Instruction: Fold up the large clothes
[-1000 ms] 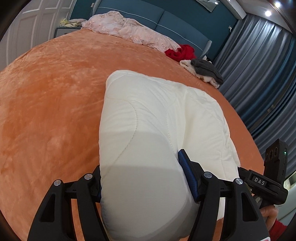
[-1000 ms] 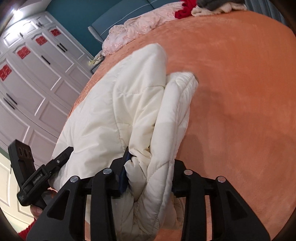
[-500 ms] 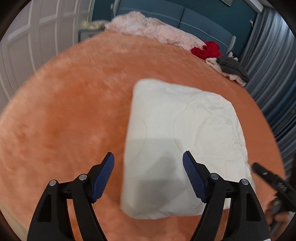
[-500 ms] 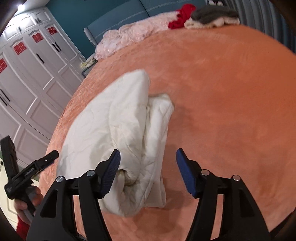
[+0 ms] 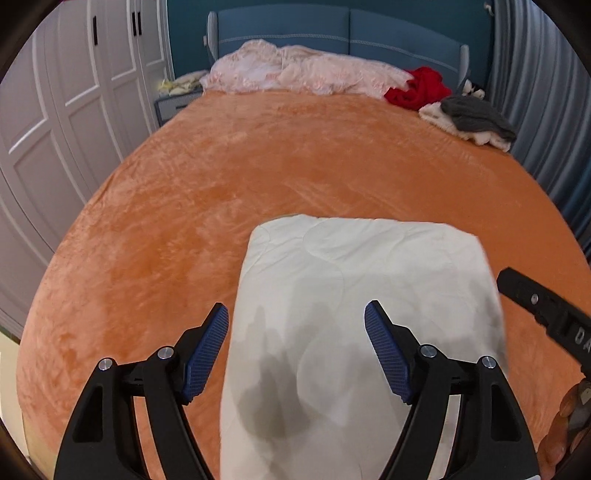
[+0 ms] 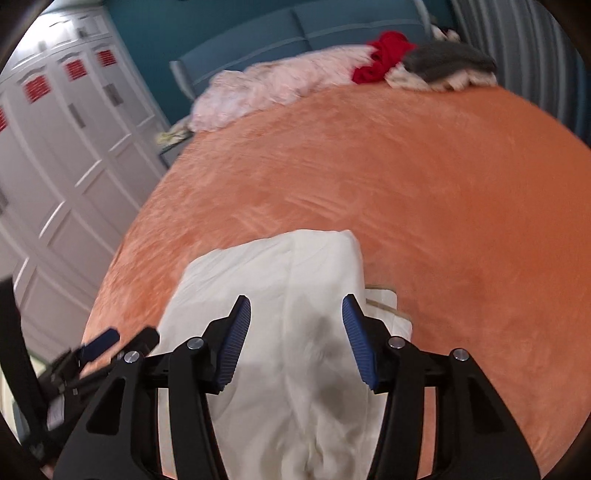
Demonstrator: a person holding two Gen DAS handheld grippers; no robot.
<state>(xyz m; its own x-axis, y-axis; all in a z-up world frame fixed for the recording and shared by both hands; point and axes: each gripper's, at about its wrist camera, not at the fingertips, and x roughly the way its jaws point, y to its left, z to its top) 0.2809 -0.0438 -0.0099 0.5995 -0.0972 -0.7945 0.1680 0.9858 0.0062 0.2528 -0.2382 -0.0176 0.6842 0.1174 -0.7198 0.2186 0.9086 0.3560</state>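
Observation:
A cream quilted garment (image 5: pixel 354 295) lies folded in a thick rectangle on the orange bed cover (image 5: pixel 258 177), near the front edge. My left gripper (image 5: pixel 297 325) is open and empty, raised above the near end of the fold. My right gripper (image 6: pixel 295 317) is open and empty too, above the garment (image 6: pixel 280 280) at its right side, where the stacked layers show. The right gripper's body shows at the right edge of the left wrist view (image 5: pixel 546 314).
A pink bedspread (image 5: pixel 303 70), a red garment (image 5: pixel 417 88) and a grey and cream pile (image 5: pixel 469 118) lie at the head of the bed by the blue headboard (image 5: pixel 351 33). White wardrobe doors (image 5: pixel 66 96) stand to the left, grey curtains (image 5: pixel 543 110) to the right.
Both grippers let go of the cream garment, opened, and pulled up and back. The garment now lies flat and folded on the bed.

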